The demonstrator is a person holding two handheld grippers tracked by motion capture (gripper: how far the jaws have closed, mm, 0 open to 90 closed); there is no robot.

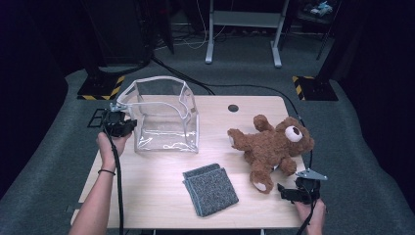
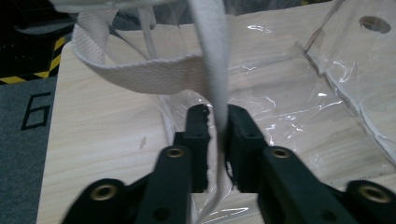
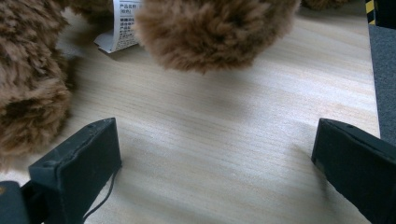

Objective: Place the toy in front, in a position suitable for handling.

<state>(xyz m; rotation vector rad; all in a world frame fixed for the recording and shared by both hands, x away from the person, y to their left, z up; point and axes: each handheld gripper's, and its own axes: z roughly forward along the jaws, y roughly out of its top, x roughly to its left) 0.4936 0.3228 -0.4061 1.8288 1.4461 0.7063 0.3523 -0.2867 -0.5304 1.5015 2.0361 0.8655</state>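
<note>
A clear plastic bag (image 1: 164, 117) with white trim stands open at the table's back left. My left gripper (image 1: 117, 122) is at its left side, shut on the bag's white edge strip (image 2: 215, 88), which runs between the jaws; a white webbing strap (image 2: 140, 70) loops beside it. A brown teddy bear (image 1: 271, 147) lies on its back at the right. My right gripper (image 1: 298, 192) stands open on the table just in front of the bear's legs (image 3: 215, 32), with bare wood between its jaws. A folded grey cloth (image 1: 209, 188) lies at the front middle.
A round cable hole (image 1: 233, 108) sits in the light wooden table (image 1: 147, 196) near its back edge. The bear's white label (image 3: 119, 25) lies on the wood. Cables trail over the grey floor, with stand feet and hazard-striped bases behind the table.
</note>
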